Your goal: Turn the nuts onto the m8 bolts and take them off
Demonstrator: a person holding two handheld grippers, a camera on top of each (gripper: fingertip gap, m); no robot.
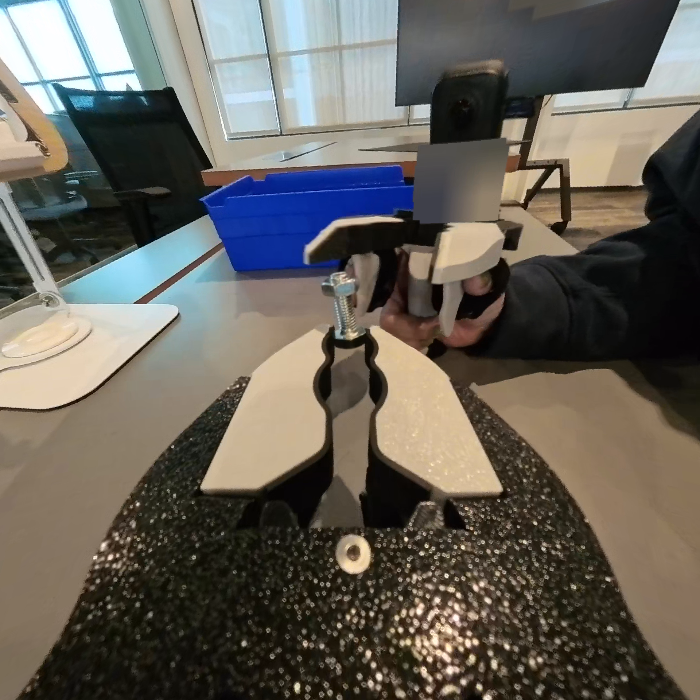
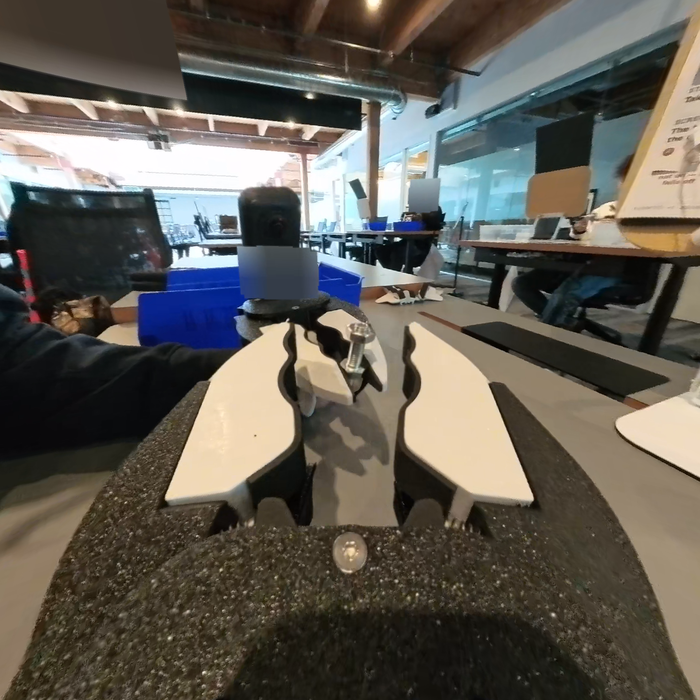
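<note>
Left tongs (image 1: 348,337): nearly closed, their black-lined tips clamping the hex nut (image 1: 347,333) threaded low on a silver bolt (image 1: 339,303), which stands upright with its head on top, above the grey table (image 1: 189,356). Right tongs (image 2: 346,341): wide apart and bare, with clear space between each white finger (image 2: 242,409) and the bolt ahead of them; in the left wrist view their near finger hangs just beside the bolt head. Beyond the tongs, a blue bin (image 1: 303,219) rests on the table; a white stand base (image 1: 75,341) lies to one side.
</note>
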